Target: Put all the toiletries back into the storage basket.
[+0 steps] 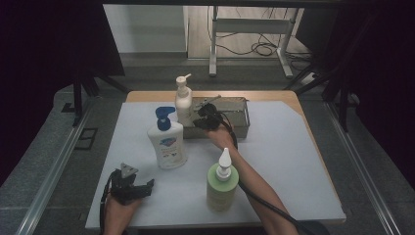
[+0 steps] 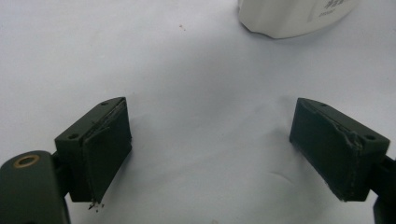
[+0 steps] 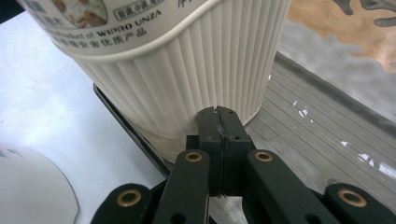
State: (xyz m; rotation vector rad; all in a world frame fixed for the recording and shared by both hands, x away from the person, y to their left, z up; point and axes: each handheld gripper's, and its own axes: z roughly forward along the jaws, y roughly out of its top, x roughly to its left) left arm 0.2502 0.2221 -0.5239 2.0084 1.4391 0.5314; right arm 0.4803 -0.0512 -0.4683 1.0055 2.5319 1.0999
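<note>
A cream ribbed pump bottle (image 1: 183,102) stands upright at the left end of a grey metal tray (image 1: 237,111). My right gripper (image 1: 197,121) is at that bottle's foot. In the right gripper view its jaws are pressed flat together with nothing between them, and the gripper's tip (image 3: 219,112) rests against the base of the cream bottle (image 3: 187,70), above the tray's ribbed floor (image 3: 322,140). My left gripper (image 1: 142,186) lies near the front left of the mat, open. The wide gap of the left gripper (image 2: 210,140) holds nothing but bare mat.
A white bottle with a blue pump (image 1: 168,144) stands left of centre; its base (image 2: 289,16) lies ahead of the left gripper. A green bottle with a white pump (image 1: 222,186) stands near the front, close to the right forearm. The white mat (image 1: 288,161) covers the table.
</note>
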